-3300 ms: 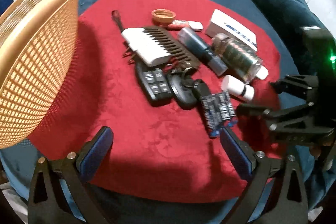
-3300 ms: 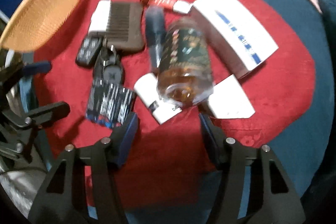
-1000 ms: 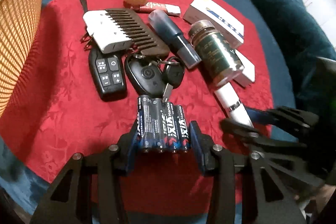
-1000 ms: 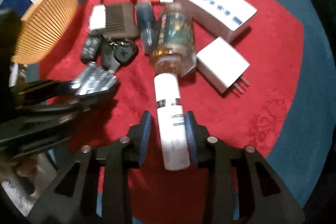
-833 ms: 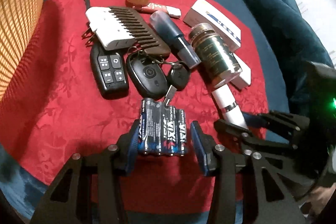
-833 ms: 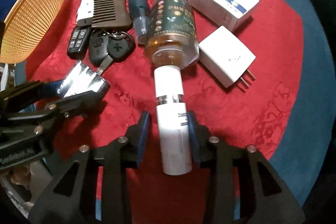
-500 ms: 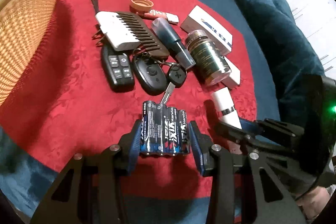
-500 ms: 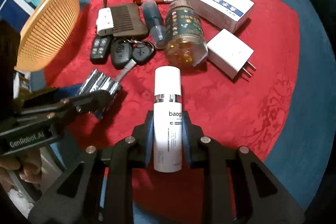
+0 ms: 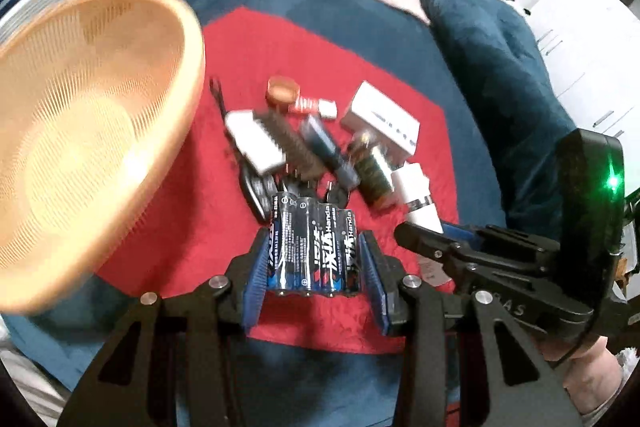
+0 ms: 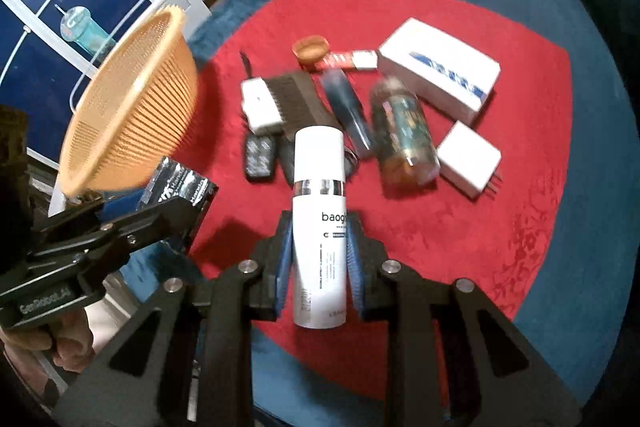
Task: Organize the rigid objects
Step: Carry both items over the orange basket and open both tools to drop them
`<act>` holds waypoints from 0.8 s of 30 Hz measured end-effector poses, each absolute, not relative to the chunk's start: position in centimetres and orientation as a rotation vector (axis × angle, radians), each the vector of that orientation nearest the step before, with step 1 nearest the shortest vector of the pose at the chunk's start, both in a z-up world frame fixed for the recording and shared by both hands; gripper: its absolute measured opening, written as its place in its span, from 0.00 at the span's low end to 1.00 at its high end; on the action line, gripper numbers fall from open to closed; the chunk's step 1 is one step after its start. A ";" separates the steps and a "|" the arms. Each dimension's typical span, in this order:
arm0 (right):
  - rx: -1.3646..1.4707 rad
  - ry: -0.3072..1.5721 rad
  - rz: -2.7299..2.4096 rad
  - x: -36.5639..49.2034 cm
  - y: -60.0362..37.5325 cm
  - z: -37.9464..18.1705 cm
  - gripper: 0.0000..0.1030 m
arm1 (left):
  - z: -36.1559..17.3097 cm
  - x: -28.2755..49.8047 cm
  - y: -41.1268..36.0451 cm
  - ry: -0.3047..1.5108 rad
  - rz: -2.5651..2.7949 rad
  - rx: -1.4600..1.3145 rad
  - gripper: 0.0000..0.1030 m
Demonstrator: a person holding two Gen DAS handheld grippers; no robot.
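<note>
Nearest in the left wrist view, the left gripper (image 9: 314, 267) holds a pack of batteries (image 9: 312, 241), four dark cells side by side, clamped by its blue pads (image 9: 258, 267) on the pack's two outer edges, the cells running toward 12 o'clock and clear of the red cloth (image 9: 168, 227). At 3 o'clock the right gripper (image 9: 424, 239) enters sideways, and only part of the white bottle (image 9: 416, 197) it carries shows past its black finger. At 9 to 10 o'clock the orange basket (image 9: 92, 107) looms large, showing its meshed inside.

The right wrist view shows the bottle whole: the right gripper (image 10: 318, 263) is closed tight on the white bottle (image 10: 319, 223), pads (image 10: 285, 259) pressing its lower body on both sides, cap end pointing to 12 o'clock above the cloth. At 9 o'clock the left gripper (image 10: 176, 203) appears from the side with the battery pack's (image 10: 180, 187) silvery end; just beyond it the basket (image 10: 132, 119) shows its outer wall.

Farther out, toward 12 o'clock on the red cloth (image 10: 480, 227), lie a remote (image 10: 260, 157), a comb (image 10: 296, 99) on a white block (image 10: 260, 107), a dark blue tube (image 10: 348, 107), an amber jar (image 10: 404, 135) on its side, and a white plug adapter (image 10: 468, 157), plainly seen only here. Beyond them sit a white box (image 10: 438, 75), a small red-and-white tube (image 10: 352, 59) and an orange cap (image 10: 310, 49). A blue blanket (image 10: 600, 107) surrounds the cloth.
</note>
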State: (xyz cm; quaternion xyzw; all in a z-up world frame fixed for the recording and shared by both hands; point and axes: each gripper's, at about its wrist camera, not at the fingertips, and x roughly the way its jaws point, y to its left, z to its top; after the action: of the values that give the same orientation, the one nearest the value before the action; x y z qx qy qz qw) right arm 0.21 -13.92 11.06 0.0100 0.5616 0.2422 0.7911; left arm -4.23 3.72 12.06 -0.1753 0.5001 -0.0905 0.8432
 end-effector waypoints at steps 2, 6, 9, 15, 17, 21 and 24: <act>0.025 1.188 0.531 0.3 -13.5 12.3 0.25 | 13.6 -4.0 4.1 1.027 -0.182 -0.341 0.43; 0.033 1.142 0.557 0.9 -11.6 14.7 0.25 | 16.6 -4.0 5.6 0.970 -0.177 -0.321 0.43; 0.039 1.110 0.580 1.1 -9.9 16.1 0.25 | 18.2 -4.1 7.1 0.932 -0.160 -0.308 0.43; 0.032 1.090 0.637 1.9 -5.5 17.1 0.25 | 19.2 -4.5 11.7 0.923 -0.061 -0.290 0.43; 0.024 1.092 0.659 1.9 -3.9 17.0 0.25 | 19.0 -4.7 13.6 0.927 -0.021 -0.298 0.43; 0.005 1.102 0.705 1.9 -0.6 16.8 0.25 | 18.4 -5.1 17.2 0.932 0.052 -0.322 0.43; -0.008 1.111 0.735 1.9 1.9 16.7 0.25 | 17.7 -5.2 19.7 0.945 0.109 -0.340 0.43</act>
State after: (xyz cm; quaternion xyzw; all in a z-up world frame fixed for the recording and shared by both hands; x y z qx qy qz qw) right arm 1.87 1.88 16.71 -0.0035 0.5151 0.3409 0.7864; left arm -5.17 19.66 17.71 -0.1630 0.4529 0.0523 0.8750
